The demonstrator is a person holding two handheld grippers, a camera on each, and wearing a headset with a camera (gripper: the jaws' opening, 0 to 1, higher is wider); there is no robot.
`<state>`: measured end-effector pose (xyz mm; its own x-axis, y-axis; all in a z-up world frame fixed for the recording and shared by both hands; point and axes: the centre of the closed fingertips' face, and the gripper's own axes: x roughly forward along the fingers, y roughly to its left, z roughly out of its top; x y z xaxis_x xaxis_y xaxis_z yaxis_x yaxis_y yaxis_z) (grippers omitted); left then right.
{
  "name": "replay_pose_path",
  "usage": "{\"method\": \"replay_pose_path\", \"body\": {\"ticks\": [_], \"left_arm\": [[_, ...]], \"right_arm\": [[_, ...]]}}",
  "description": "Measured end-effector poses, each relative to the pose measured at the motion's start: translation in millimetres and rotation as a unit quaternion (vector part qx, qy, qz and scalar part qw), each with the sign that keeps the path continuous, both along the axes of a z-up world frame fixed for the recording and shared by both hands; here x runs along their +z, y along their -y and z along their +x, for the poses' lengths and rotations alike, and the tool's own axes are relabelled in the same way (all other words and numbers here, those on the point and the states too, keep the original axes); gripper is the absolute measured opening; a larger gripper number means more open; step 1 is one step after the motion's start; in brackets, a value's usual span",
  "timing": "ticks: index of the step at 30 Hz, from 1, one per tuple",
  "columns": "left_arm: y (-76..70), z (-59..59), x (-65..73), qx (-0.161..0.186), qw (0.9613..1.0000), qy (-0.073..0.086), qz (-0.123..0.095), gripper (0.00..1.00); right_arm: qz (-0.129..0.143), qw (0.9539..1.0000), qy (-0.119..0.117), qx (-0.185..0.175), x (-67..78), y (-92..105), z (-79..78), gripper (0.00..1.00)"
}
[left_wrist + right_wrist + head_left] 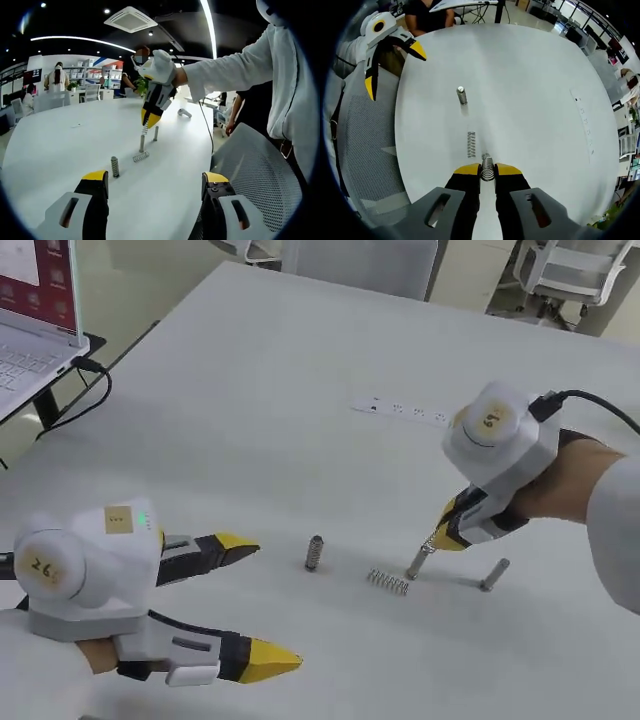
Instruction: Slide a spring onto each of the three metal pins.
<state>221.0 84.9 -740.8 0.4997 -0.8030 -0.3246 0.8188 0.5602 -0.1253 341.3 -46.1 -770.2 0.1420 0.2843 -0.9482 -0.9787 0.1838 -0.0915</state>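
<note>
Misalignment is threatening to topple the slim upright steel pin [417, 563] while the right gripper [488, 170] is clenching a coiled-wire spring [488, 164].

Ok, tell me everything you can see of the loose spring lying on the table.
The loose spring is a short, open-wound coil of bare silvery wire, steel by its look. It lies on its side on the white table, uncompressed, between the finished pin, which already carries a spring, and the middle pin. One end is close to that pin's foot; whether they touch is unclear. Nothing holds it: the right gripper is shut on a second spring above the middle pin.
</note>
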Motion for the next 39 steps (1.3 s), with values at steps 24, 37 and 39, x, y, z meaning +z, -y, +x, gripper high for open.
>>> {"method": "replay_pose_path", "body": {"ticks": [24, 37, 39], "left_arm": [[-4.8, 2.2, -1.4, 0.008, 1.0000, -0.004, -0.003, 0.71], [-1.9, 2.2, -2.0, 0.003, 1.0000, -0.008, -0.002, 0.70], [-2.1, 1.9, -1.4, 0.003, 1.0000, -0.008, -0.003, 0.69]], "right_arm": [[-0.035, 0.9991, -0.024, 0.004, -43.9, 2.9, 6.3, 0.08], [-0.038, 0.9984, -0.040, -0.007, -63.4, 6.1, 8.5, 0.08], [-0.038, 0.9983, -0.042, -0.008, -65.1, 6.0, 8.3, 0.08]]}}
